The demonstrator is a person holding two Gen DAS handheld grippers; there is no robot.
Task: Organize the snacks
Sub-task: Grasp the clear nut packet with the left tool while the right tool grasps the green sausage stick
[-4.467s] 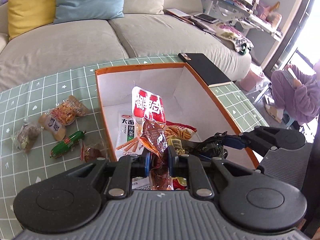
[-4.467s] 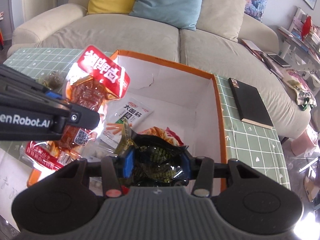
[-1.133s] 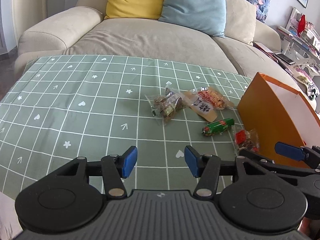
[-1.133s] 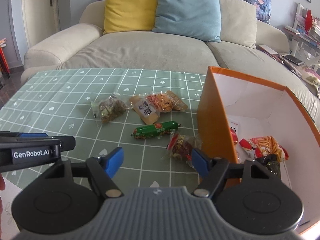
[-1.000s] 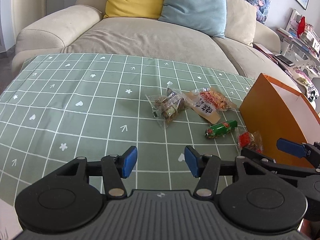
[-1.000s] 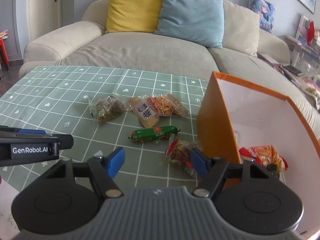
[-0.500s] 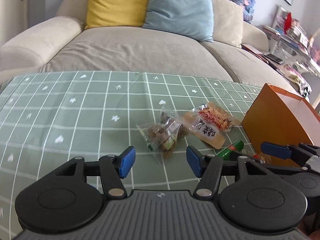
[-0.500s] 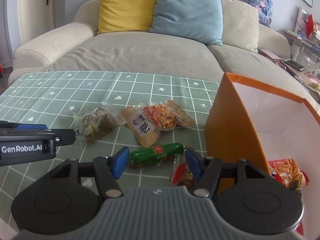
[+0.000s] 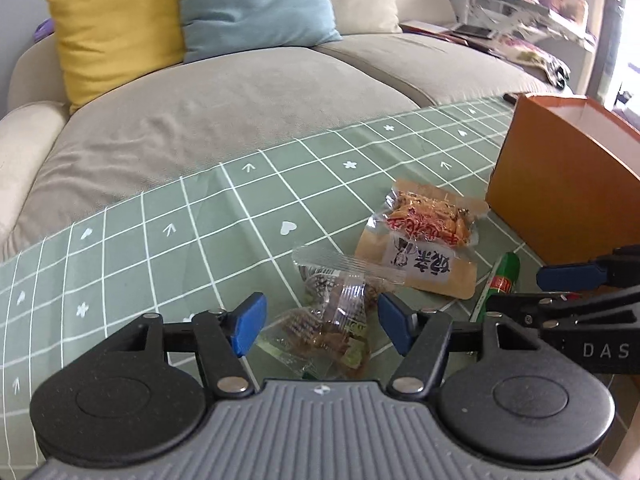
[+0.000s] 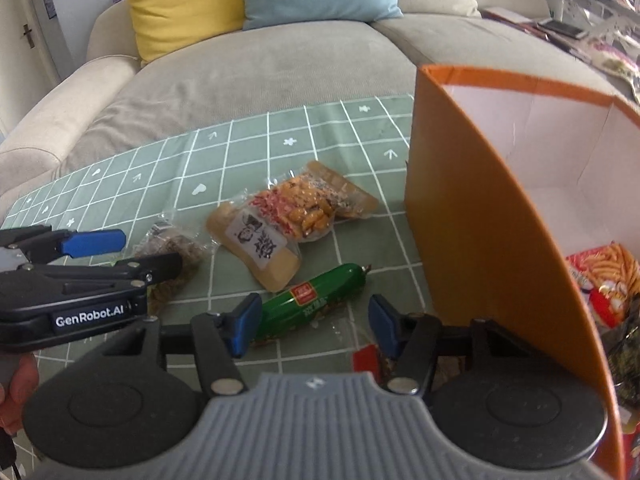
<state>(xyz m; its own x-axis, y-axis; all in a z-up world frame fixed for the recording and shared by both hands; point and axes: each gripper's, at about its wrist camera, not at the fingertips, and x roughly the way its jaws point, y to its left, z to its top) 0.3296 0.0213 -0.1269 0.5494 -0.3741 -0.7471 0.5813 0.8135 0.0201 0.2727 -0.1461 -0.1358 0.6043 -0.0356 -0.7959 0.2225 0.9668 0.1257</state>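
Back from the orange box (image 10: 480, 220) with both earlier packets dropped, left claw (image 9: 320, 326) widening, empty, over the clear packet (image 9: 332, 316), right claw (image 10: 312, 326) narrowing, empty, at the green sausage (image 10: 312, 294) on the table (image 9: 160, 248): 2 next pickups.
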